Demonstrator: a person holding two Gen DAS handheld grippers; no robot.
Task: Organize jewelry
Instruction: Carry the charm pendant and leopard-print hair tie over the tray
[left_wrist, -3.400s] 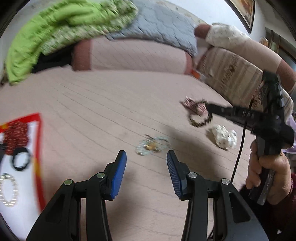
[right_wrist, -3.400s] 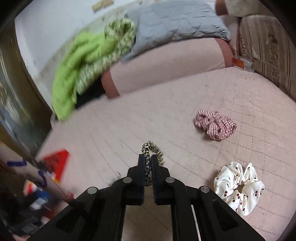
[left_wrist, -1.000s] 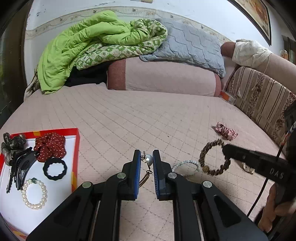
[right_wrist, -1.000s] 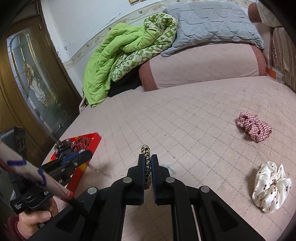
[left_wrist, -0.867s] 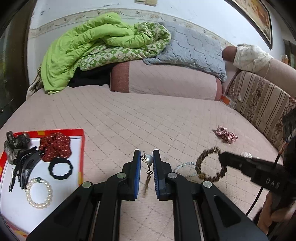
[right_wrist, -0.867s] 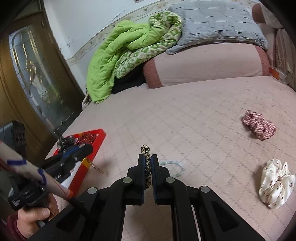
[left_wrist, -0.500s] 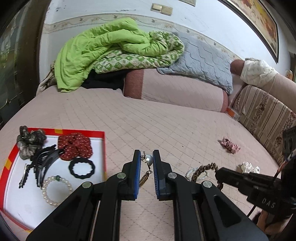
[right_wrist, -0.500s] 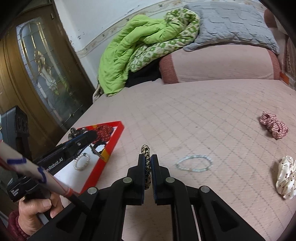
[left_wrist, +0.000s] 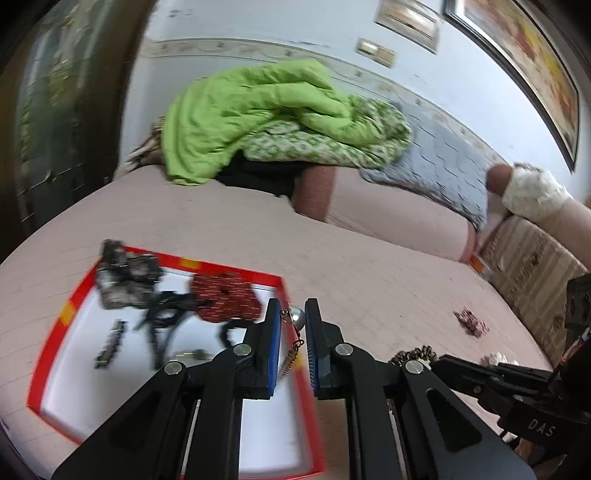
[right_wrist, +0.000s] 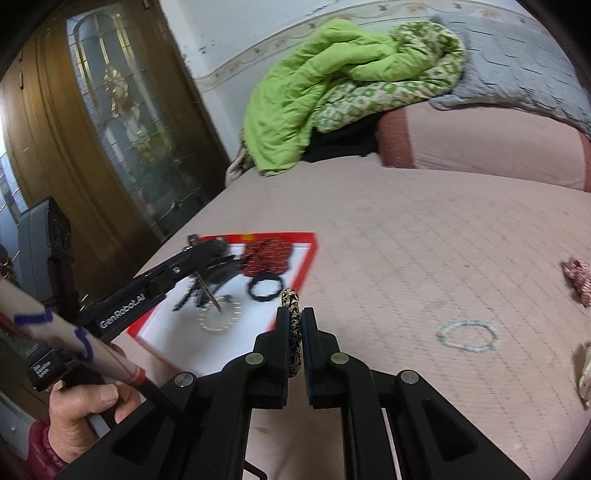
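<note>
soft, even daylight fills my room, with only faint shadows on the pink bed cover (left_wrist: 369, 273) and a pale glow through the glass door (right_wrist: 110, 122). motion blur smears the red tray (left_wrist: 55, 354) and the green quilt (left_wrist: 258, 110) in my left view. both fisheye pictures bend hard and go black at the corners.

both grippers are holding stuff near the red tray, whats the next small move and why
Probably lower the left gripper over the red-rimmed white tray and open it. It is shut on a silver bead pendant with a chain, just above the tray's right edge. The right gripper, shut on a leopard-print bracelet, sits farther out.
</note>
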